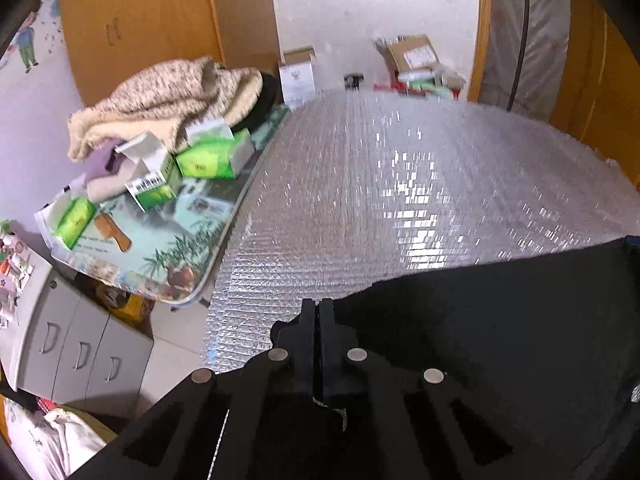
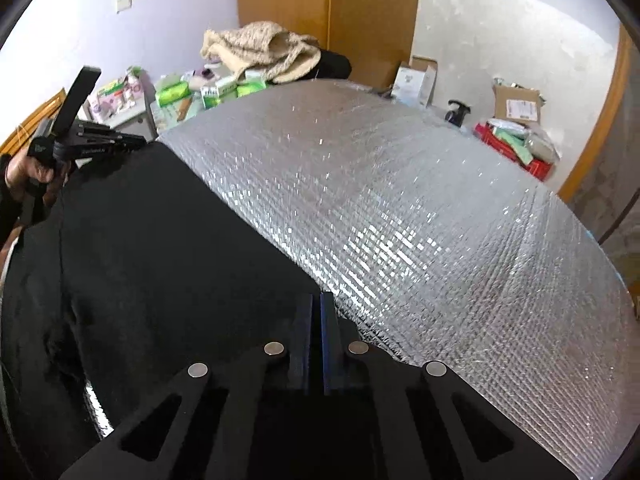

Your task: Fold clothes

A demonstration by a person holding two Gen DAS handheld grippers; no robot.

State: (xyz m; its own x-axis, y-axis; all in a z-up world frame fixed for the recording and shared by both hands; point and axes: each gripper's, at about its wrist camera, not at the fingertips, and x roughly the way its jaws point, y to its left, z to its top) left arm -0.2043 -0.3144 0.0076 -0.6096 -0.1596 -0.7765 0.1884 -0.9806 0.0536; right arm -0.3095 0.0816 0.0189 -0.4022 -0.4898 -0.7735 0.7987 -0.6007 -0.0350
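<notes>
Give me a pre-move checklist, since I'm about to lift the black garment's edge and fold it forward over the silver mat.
1. Left tongs closed at the black garment's edge: ok.
2. Right tongs closed at the same edge: ok.
3. Fabric really pinched in each: cannot tell, black on black.
4. Silver mat ahead bare for the fold: ok.
5. Beige knit pile and green boxes off the mat: ok.
6. Garment lying flat: not ok, wrinkles at its near left.

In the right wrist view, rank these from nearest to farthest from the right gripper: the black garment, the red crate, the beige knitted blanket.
1. Black garment: at the right gripper, spread to its left on the silver mat.
2. Red crate: off the mat's far right edge.
3. Beige knitted blanket: heaped beyond the mat's far left end, before the wooden wardrobe.
</notes>
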